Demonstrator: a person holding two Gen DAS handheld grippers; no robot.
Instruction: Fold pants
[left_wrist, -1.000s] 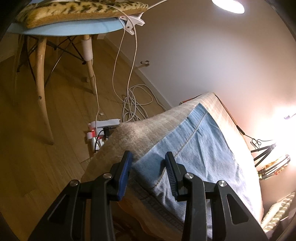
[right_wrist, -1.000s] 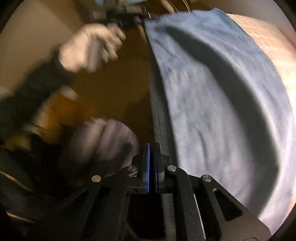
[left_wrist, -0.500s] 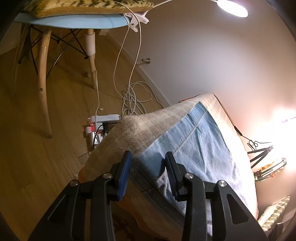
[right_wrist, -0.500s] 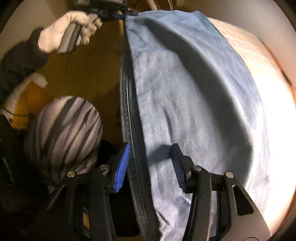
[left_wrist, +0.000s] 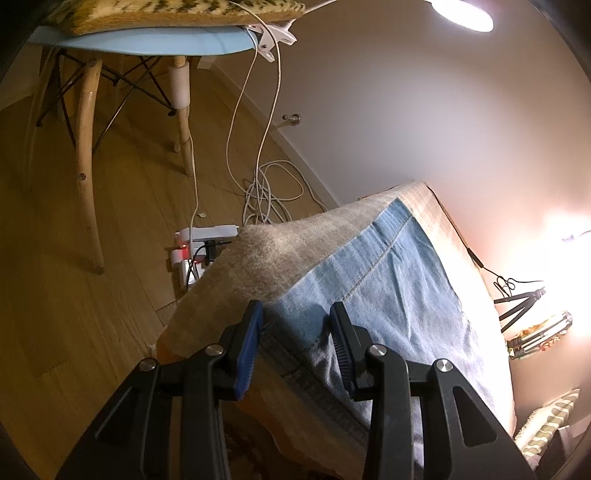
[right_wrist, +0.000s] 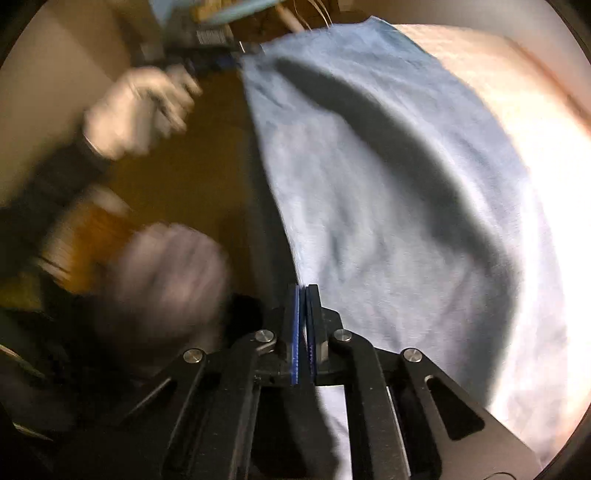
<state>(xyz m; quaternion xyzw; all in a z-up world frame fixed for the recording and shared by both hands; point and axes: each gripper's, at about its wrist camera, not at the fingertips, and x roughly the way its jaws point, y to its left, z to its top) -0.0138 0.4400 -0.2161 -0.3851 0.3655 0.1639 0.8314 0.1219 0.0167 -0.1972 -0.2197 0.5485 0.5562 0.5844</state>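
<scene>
Light blue jeans (left_wrist: 388, 280) lie spread flat on a beige blanket (left_wrist: 258, 258) over a bed. My left gripper (left_wrist: 295, 314) is open, its blue pads astride the near corner of the jeans without pressing it. In the right wrist view the jeans (right_wrist: 369, 203) fill the right side, crossed by a dark shadow. My right gripper (right_wrist: 303, 291) sits at their long left edge. Its jaws are closing and stand pad to pad on that edge. At the far corner, a white-gloved hand (right_wrist: 136, 110) holds the left gripper (right_wrist: 218, 62), blurred.
A wooden-legged chair (left_wrist: 88, 147) with a blue seat stands on the plank floor at left. White cables (left_wrist: 266, 184) and a power strip (left_wrist: 199, 243) lie beside the bed. A small tripod (left_wrist: 524, 295) stands at the far right. The person's knee (right_wrist: 162, 280) is left of my right gripper.
My right gripper was shut, opened around the jeans' edge half a second ago, and is shut on it again, a little higher. The left gripper stays put, open.
</scene>
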